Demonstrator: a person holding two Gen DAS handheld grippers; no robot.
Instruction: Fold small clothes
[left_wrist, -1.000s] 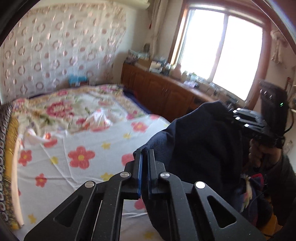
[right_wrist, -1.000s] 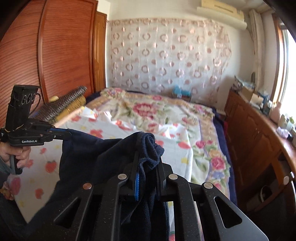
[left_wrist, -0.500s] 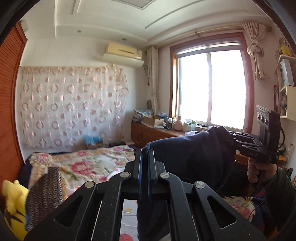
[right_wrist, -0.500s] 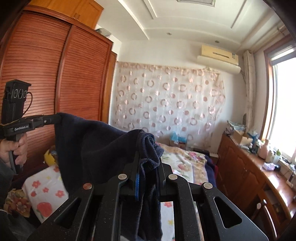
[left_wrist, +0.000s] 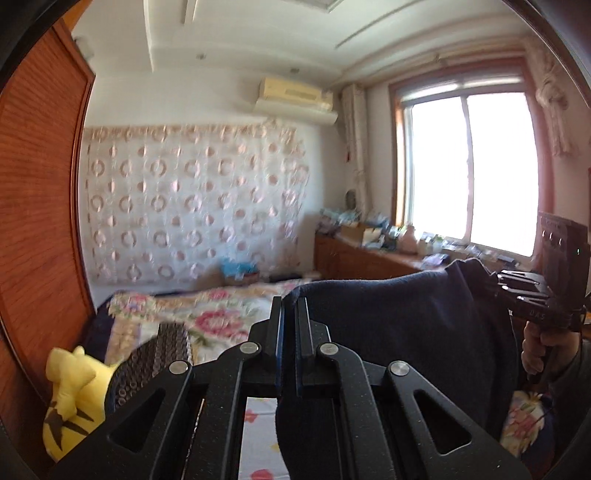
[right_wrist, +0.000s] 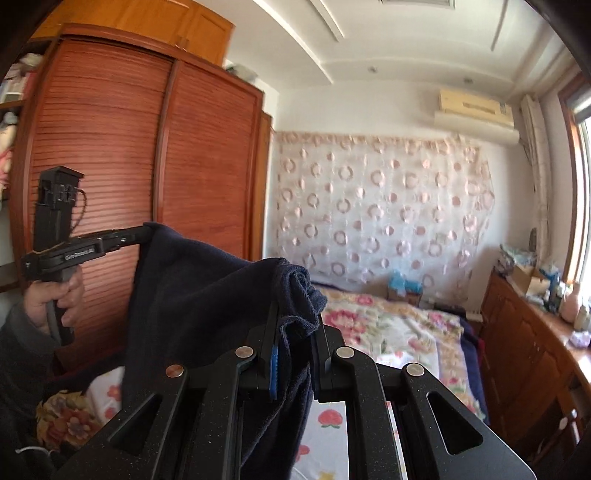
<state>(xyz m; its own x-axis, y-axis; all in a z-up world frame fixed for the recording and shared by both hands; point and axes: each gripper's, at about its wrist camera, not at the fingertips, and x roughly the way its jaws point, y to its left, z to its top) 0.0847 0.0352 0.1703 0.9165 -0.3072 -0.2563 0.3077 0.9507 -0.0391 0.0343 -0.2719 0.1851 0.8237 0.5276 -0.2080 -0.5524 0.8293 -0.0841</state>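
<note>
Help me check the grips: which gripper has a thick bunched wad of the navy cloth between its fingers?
The right gripper: rolled navy cloth bulges there. The left gripper pinches only a thin edge.

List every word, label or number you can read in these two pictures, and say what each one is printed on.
"GenRobot.AI": white print on the side of the black handheld left gripper, seen in the right wrist view.
Pale letters on the black handheld right gripper, in the left wrist view: too blurred to read.
No text is readable on the dark navy knit garment.
</note>
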